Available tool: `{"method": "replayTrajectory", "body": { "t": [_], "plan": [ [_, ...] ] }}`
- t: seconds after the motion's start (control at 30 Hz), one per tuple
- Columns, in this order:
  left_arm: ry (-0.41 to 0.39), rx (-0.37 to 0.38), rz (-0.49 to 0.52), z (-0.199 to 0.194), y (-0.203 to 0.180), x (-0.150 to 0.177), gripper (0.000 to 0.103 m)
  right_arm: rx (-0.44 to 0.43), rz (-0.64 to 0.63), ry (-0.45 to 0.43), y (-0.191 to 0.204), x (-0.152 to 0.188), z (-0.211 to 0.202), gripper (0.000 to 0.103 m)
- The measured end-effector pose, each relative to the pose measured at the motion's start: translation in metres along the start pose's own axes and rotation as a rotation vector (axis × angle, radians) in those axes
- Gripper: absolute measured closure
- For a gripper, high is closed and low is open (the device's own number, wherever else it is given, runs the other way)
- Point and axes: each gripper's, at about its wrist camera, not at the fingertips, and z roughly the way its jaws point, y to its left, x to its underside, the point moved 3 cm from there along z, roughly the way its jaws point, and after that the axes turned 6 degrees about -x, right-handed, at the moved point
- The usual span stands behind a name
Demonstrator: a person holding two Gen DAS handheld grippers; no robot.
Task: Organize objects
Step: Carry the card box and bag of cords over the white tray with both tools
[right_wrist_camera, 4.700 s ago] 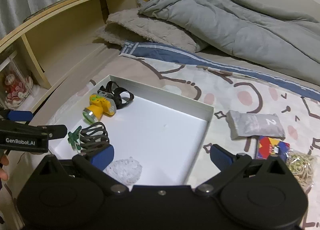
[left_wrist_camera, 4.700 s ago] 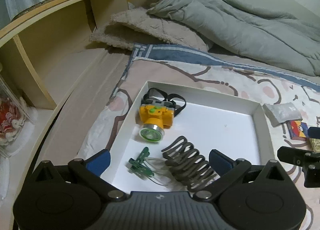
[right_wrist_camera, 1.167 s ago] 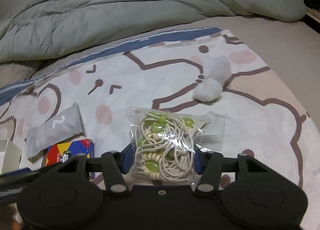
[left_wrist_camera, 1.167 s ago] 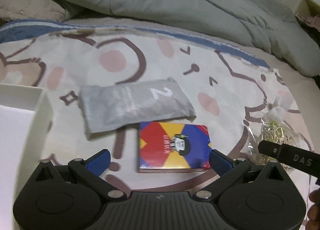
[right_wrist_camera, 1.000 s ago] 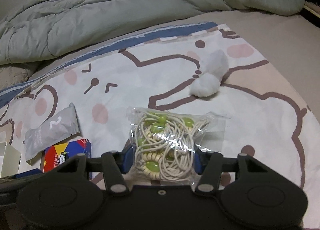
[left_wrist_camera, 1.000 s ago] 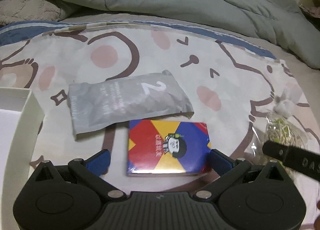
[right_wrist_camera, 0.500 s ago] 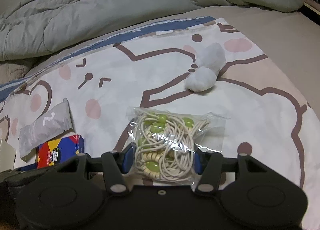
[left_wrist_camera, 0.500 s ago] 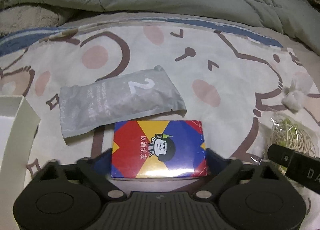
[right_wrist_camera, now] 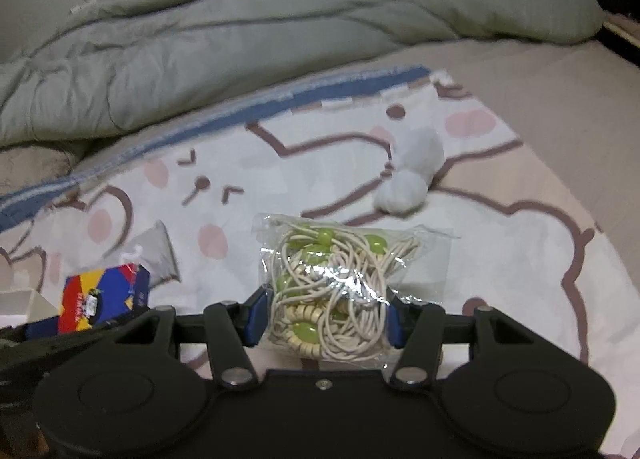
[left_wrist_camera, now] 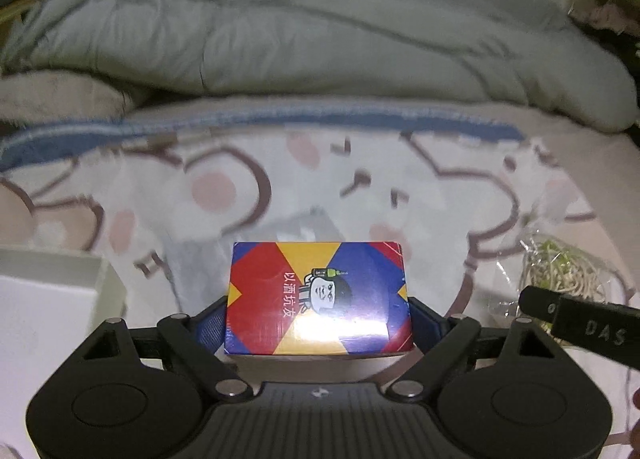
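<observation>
My left gripper (left_wrist_camera: 318,323) is shut on a red, yellow and blue card box (left_wrist_camera: 318,295), lifted off the patterned bed sheet; the same box (right_wrist_camera: 102,293) shows at the lower left of the right wrist view. My right gripper (right_wrist_camera: 326,319) is shut on a clear bag of cream cords and green beads (right_wrist_camera: 332,283), also raised above the sheet, and that bag (left_wrist_camera: 560,271) appears at the right of the left wrist view. A grey sachet (right_wrist_camera: 156,251) marked with a 2 lies on the sheet behind the box. The corner of the white tray (left_wrist_camera: 52,271) sits at the left.
A rumpled grey duvet (left_wrist_camera: 300,31) fills the back of the bed. A white fluffy ball (right_wrist_camera: 412,175) lies on the sheet beyond the bag. A fuzzy beige pillow (left_wrist_camera: 56,99) sits at the far left. Bare tan sheet (right_wrist_camera: 560,99) stretches to the right.
My left gripper closed on the card box and lifted it off the sheet. The right gripper, holding the bead bag throughout, rose slightly.
</observation>
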Motion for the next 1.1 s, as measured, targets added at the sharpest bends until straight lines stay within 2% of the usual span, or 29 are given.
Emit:
{"method": "replayTrajectory", "body": {
  "t": [0.2, 0.53, 0.83, 1.1],
  "plan": [
    [-0.091, -0.005, 0.014, -0.040, 0.007, -0.017, 0.014, -0.024, -0.008, -0.089, 0.011, -0.009, -0.031, 0.047],
    [-0.145, -0.014, 0.012, -0.083, 0.037, -0.016, 0.014, -0.051, -0.033, -0.168, 0.032, -0.013, -0.070, 0.047],
    [-0.137, -0.021, -0.002, -0.106, 0.093, -0.010, 0.014, -0.094, -0.054, -0.183, 0.061, -0.007, -0.083, 0.047],
    [-0.142, -0.068, -0.030, -0.117, 0.153, -0.009, 0.014, -0.162, -0.101, -0.164, 0.111, 0.002, -0.079, 0.047]
  ]
}}
